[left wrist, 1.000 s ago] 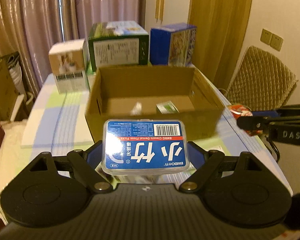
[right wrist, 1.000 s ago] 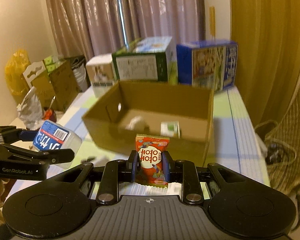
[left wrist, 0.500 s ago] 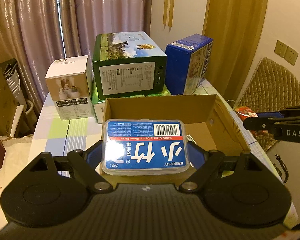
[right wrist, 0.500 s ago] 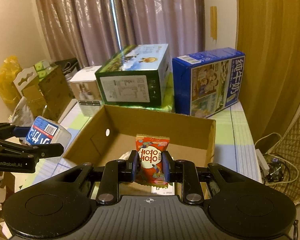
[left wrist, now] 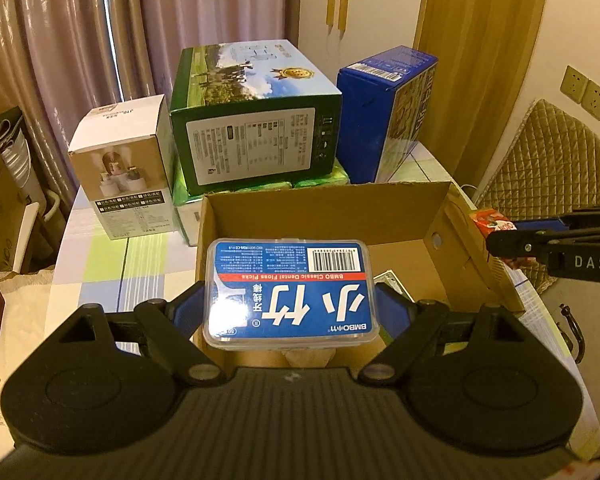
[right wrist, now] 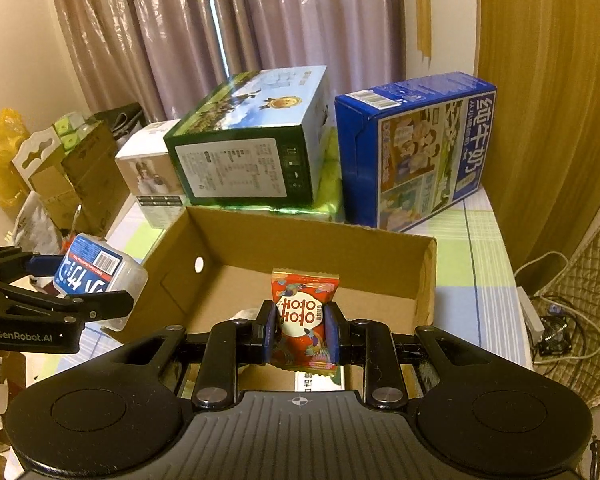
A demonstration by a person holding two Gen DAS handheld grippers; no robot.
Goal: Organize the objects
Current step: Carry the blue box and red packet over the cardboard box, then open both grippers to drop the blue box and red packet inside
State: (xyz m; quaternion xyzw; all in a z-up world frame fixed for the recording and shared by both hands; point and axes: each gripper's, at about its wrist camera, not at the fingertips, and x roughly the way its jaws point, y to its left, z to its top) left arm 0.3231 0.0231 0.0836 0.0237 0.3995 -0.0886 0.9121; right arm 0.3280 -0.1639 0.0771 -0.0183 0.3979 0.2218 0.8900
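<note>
My left gripper (left wrist: 292, 308) is shut on a clear box of dental floss picks (left wrist: 290, 292) with a blue label, held over the near edge of an open cardboard box (left wrist: 324, 216). My right gripper (right wrist: 300, 332) is shut on a red candy packet (right wrist: 303, 316), held above the same cardboard box (right wrist: 300, 240) at its near right side. In the right wrist view the floss box (right wrist: 96, 272) and the left gripper show at the far left. The candy packet (left wrist: 494, 222) also shows at the right edge of the left wrist view. Small items lie on the box floor, mostly hidden.
Behind the cardboard box stand a small white carton (left wrist: 124, 172), a green carton (left wrist: 252, 120) on a green pack, and a blue milk carton (right wrist: 416, 148). The checked tablecloth (right wrist: 476, 252) shows at the right. A quilted chair (left wrist: 548, 168) stands to the right; boxes and bags (right wrist: 60, 172) at the left.
Both grippers rose and moved forward with their loads, from in front of the cardboard box to above its near edge, looking down into it.
</note>
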